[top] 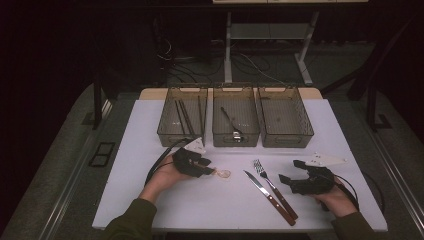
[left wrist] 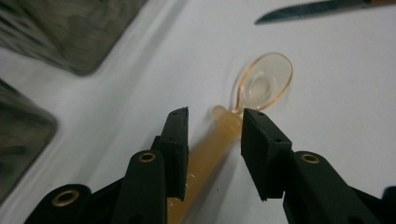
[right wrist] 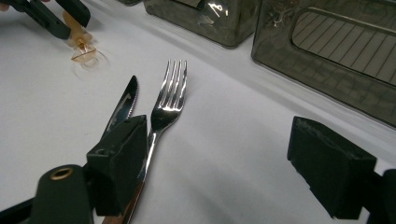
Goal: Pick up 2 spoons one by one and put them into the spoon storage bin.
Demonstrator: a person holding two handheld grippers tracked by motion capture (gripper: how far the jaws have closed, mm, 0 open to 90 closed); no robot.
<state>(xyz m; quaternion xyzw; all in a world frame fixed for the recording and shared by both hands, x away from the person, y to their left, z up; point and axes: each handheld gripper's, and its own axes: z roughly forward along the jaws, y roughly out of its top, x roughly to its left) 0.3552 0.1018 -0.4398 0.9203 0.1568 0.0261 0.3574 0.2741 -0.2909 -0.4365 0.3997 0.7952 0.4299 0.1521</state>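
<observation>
A translucent amber spoon (top: pixel 222 173) lies flat on the white table (top: pixel 200 210), bowl (left wrist: pixel 264 81) pointing right. My left gripper (top: pixel 209 167) is down at its handle. In the left gripper view the handle runs between the two black jaws (left wrist: pixel 215 114); a gap shows at the right pad, so the jaws are open around it. My right gripper (top: pixel 288 170) rests at the table's right, jaws (right wrist: pixel 217 135) wide open with nothing between them. A fork (top: pixel 267 180) and a wood-handled knife (top: pixel 267 196) lie side by side just left of it.
Three smoky plastic bins stand in a row at the back: the left one (top: pixel 170 141) holds dark sticks, the middle one (top: pixel 236 141) a utensil, and the right one (top: pixel 287 142) stands beside it. The table's front edge runs near the person's forearms.
</observation>
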